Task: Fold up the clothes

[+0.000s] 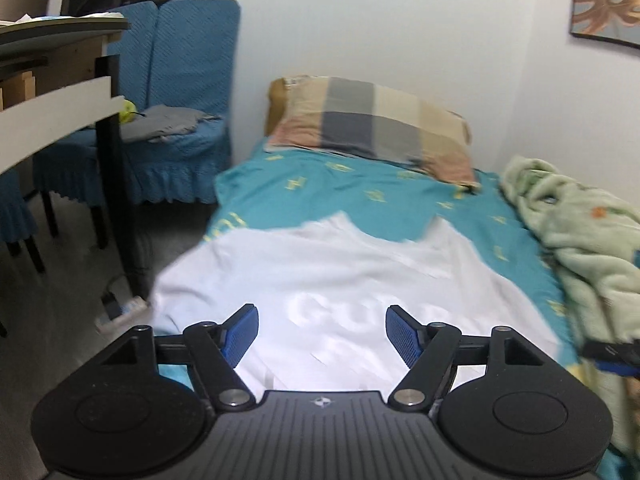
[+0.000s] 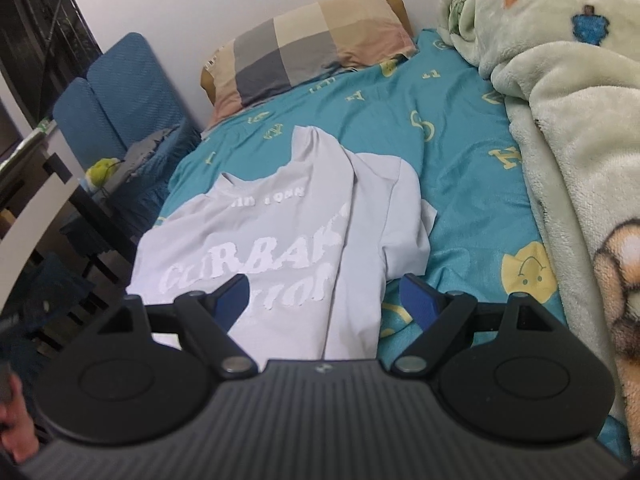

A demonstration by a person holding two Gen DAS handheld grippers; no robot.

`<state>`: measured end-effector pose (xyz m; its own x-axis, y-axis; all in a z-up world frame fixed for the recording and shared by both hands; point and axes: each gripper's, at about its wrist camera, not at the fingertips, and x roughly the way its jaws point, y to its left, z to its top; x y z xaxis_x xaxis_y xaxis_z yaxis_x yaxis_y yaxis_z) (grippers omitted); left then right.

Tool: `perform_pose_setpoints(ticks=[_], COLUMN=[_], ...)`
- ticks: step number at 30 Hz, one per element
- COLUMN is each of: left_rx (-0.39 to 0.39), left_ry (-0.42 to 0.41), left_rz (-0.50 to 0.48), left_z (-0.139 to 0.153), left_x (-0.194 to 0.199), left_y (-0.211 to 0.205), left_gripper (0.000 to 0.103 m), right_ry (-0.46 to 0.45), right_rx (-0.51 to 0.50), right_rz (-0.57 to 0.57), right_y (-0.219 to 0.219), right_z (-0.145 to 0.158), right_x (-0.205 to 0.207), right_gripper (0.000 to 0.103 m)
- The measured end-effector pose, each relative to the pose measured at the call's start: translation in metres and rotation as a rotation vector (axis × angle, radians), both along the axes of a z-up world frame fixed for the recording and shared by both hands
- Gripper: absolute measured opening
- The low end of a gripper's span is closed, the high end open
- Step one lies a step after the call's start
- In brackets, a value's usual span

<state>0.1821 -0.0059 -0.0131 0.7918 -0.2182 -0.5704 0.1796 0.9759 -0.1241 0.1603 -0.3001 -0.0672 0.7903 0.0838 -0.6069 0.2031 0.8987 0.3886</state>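
Left wrist view: "GU" can be read in white on the pale shirt (image 1: 340,280), which is spread on the teal sheet (image 1: 360,196). A checked pillow (image 1: 372,124) is seen behind, a blue chair (image 1: 180,92) at the left. The left claw (image 1: 322,334) is held wide apart, empty, over the shirt.

Right wrist view: blurry white letters are seen on the shirt (image 2: 280,240), its right side folded over. A green blanket (image 2: 568,140) is heaped beside it. The right claw (image 2: 324,300) is held apart above the shirt's near edge.

The white T-shirt (image 2: 280,240) bears raised white lettering, legible only partly as "GU" (the rest blurs).
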Motion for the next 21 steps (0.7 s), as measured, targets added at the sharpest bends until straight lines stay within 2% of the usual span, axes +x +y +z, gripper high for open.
perform_pose_setpoints(ticks=[5, 12, 19, 21], left_rx=[0.008, 0.033, 0.008, -0.007], left_ry=[-0.002, 0.019, 0.060, 0.071], left_rz=[-0.042, -0.075, -0.048, -0.040], left_z=[-0.014, -0.039, -0.051, -0.053], left_x=[-0.047, -0.058, -0.047, -0.042], left_y=[-0.020, -0.022, -0.009, -0.005], left_gripper=[0.075, 0.076, 0.077, 0.077], right_ry=[-0.016, -0.003, 0.032, 0.053], right_rx=[-0.015, -0.002, 0.154, 0.208], right_rz=[0.014, -0.010, -0.129, -0.164], right_y=[0.002, -0.005, -0.063, -0.085], right_z=[0.004, 0.002, -0.005, -0.011], right_x=[-0.005, -0.001, 0.023, 0.035], right_gripper=[0.084, 0.084, 0.083, 0.079])
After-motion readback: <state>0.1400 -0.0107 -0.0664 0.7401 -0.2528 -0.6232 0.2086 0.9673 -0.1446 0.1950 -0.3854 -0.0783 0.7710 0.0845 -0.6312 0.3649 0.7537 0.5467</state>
